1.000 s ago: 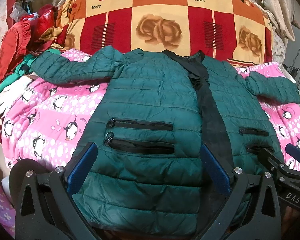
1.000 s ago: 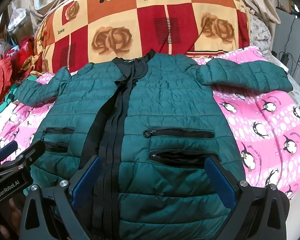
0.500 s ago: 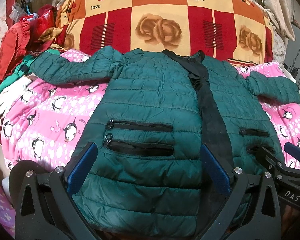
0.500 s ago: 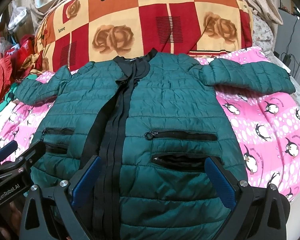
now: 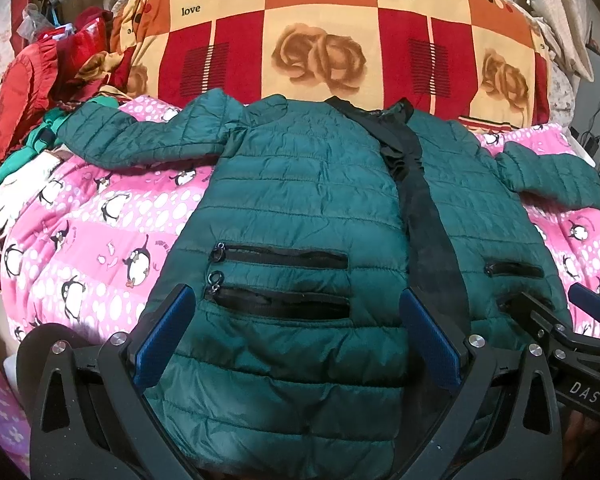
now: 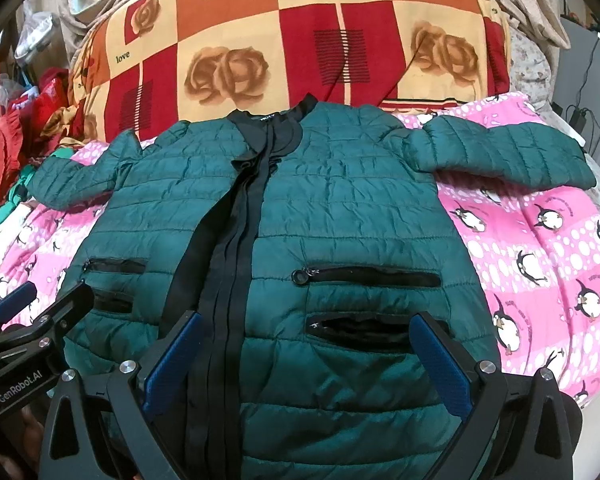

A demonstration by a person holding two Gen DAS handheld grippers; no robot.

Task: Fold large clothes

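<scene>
A dark green quilted jacket (image 5: 300,200) lies flat, front up, on a pink penguin blanket (image 5: 92,232), both sleeves spread out to the sides. A black zipper band runs down its middle. It also shows in the right wrist view (image 6: 340,208). My left gripper (image 5: 296,332) is open and empty, just above the jacket's left half near the hem and pocket zippers. My right gripper (image 6: 306,354) is open and empty, above the right half near the hem. Each gripper shows at the edge of the other's view.
A large red, orange and cream rose-patterned quilt (image 5: 340,40) is piled behind the jacket. Red clothes (image 5: 24,92) are heaped at the far left. Cables and a grey unit (image 6: 588,100) stand at the far right. The pink blanket (image 6: 540,248) flanks the jacket.
Both views have shifted slightly; the jacket sits a touch lower in the right wrist view. The jacket has not moved and both grippers stay open.
</scene>
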